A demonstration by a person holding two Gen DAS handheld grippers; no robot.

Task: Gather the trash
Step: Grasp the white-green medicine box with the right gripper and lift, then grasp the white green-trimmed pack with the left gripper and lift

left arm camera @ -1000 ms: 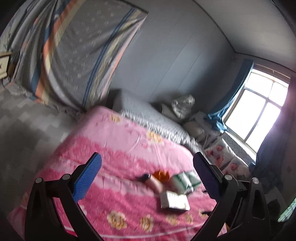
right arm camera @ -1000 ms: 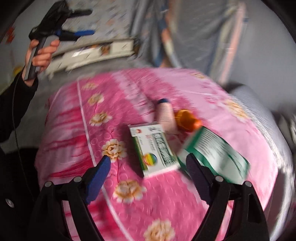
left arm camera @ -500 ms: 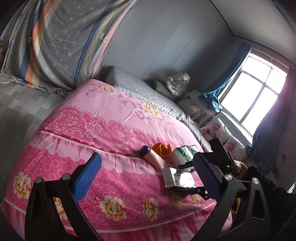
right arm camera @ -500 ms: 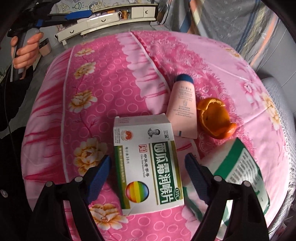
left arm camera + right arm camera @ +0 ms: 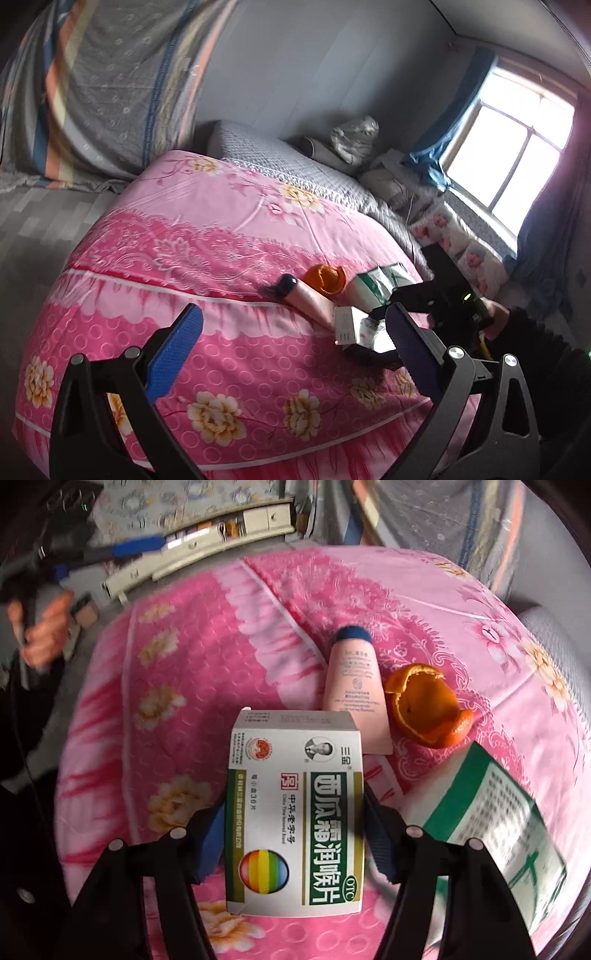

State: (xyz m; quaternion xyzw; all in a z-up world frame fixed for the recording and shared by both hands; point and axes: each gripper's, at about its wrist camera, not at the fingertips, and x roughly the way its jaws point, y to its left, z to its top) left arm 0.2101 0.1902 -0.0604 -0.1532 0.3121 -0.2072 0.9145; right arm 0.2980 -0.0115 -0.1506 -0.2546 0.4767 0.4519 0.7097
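right gripper: jaws closing either side of the medicine box, pads not clearly pressing | left gripper: wide, empty, above the bed | box near the bed's foot edge, touching the pink tube; orange peel just beside the tube

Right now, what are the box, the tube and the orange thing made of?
The box looks like thin printed cardboard, slightly glossy, with sharp folded edges. The tube seems to be soft matte plastic: its end is pinched flat and it has a dark cap. The orange thing is probably fruit peel, curled and torn, paler inside.
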